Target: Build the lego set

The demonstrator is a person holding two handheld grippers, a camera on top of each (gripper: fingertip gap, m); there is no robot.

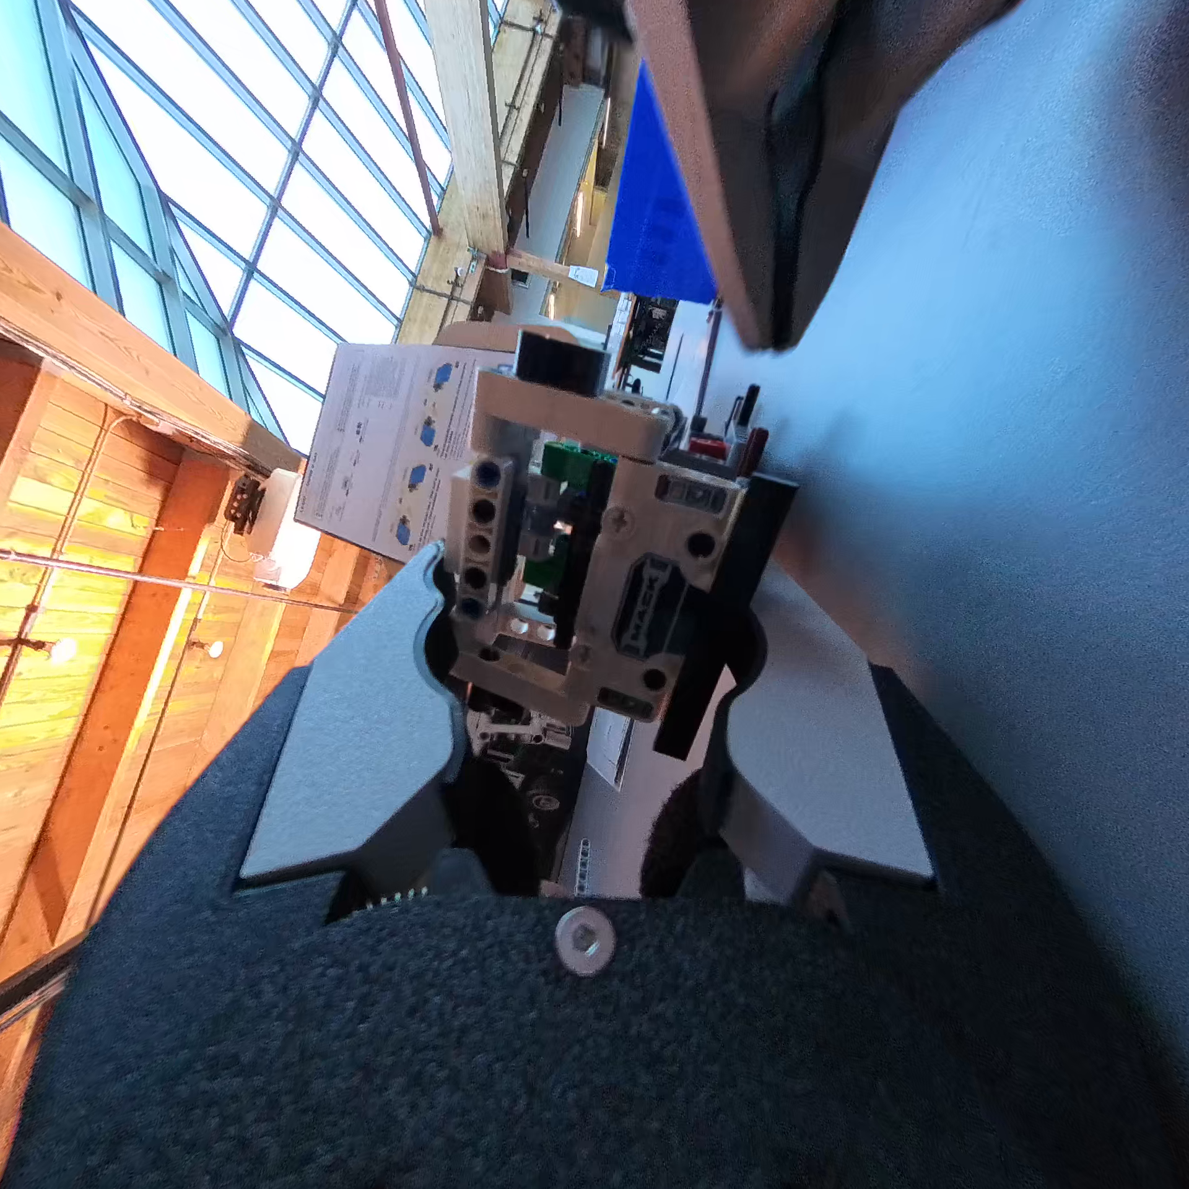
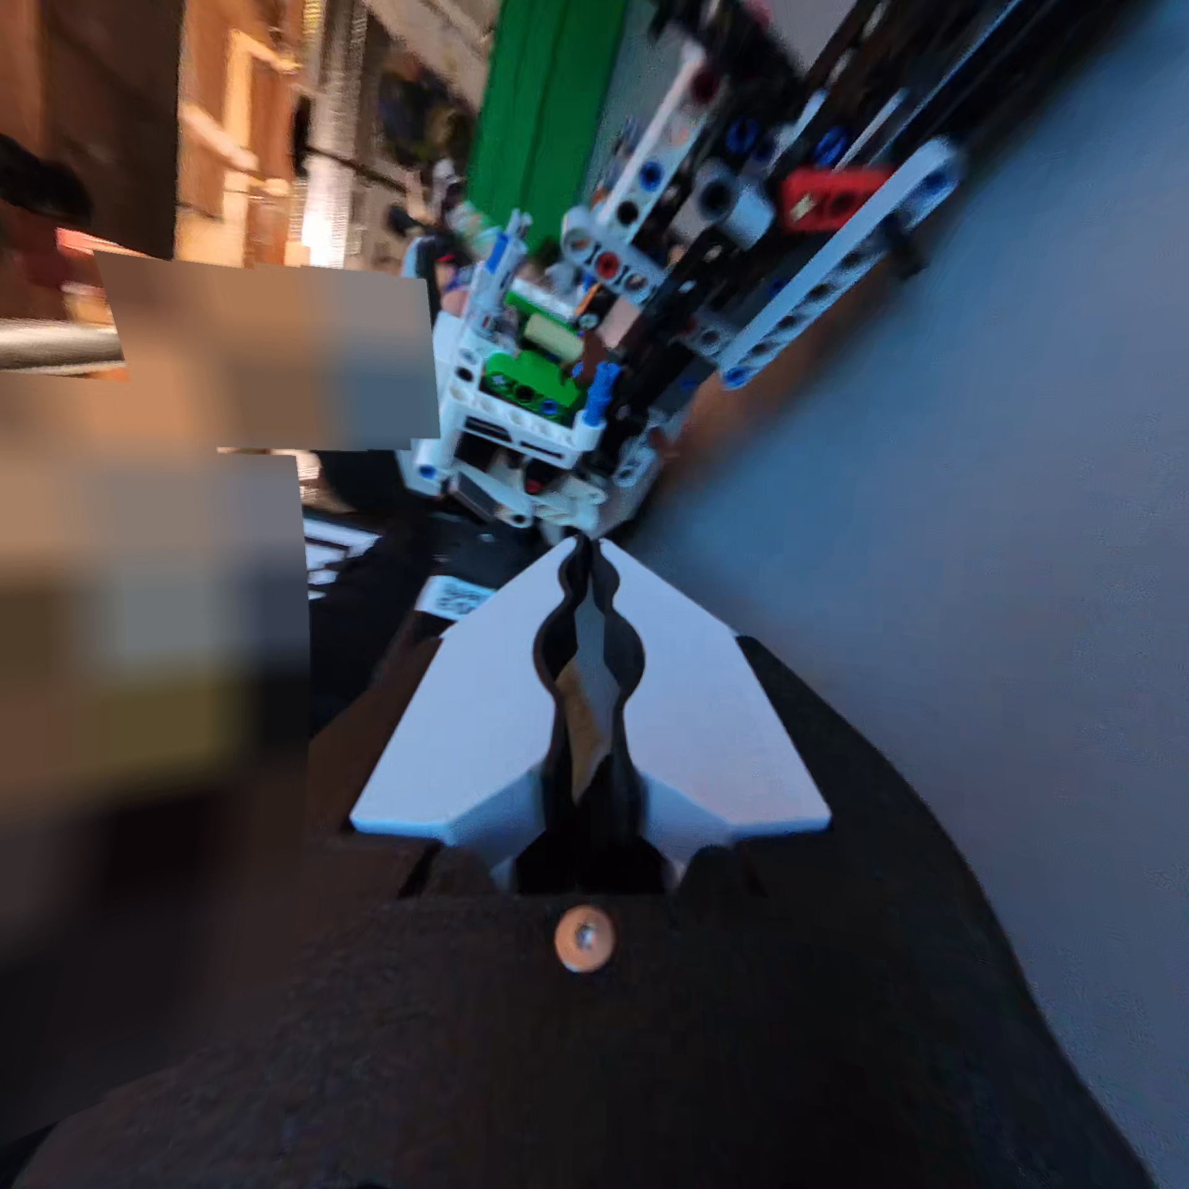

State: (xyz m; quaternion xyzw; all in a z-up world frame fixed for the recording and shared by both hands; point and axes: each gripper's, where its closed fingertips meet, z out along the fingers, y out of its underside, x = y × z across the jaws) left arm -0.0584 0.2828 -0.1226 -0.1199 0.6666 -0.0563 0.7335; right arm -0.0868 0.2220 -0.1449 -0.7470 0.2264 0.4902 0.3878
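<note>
Left gripper (image 1: pixel 589 617) clamped on the lego model (image 1: pixel 579 547), one white finger (image 1: pixel 360 708) against the holed white beam, the other finger (image 1: pixel 817 720) behind the black strip on the far side. Model held up off the table (image 1: pixel 997 450), front plate with two round holes facing the camera, green pieces tucked inside the white frame. Whole view rolled sideways, table running up the right edge. Behind the model, an instruction sheet (image 1: pixel 386 450) standing propped, blue pictures on it. Farther back, a blue panel (image 1: pixel 656 212) and a glazed roof with wooden beams. Blurred brown shape looming at top right, too smeared to name.

Right gripper (image 2: pixel 587 540) pinched nearly shut, tips almost touching; nothing identifiable between the tips. Something pale and tan showing in the gap farther back, unclear what. Tips just short of the same lego model (image 2: pixel 515 399), white frame with green block and blue pins. Long black, white and red beams (image 2: pixel 804 212) stretching away beside the grey table (image 2: pixel 965 579). Green sheet (image 2: pixel 547 109) behind, everything motion-blurred.
</note>
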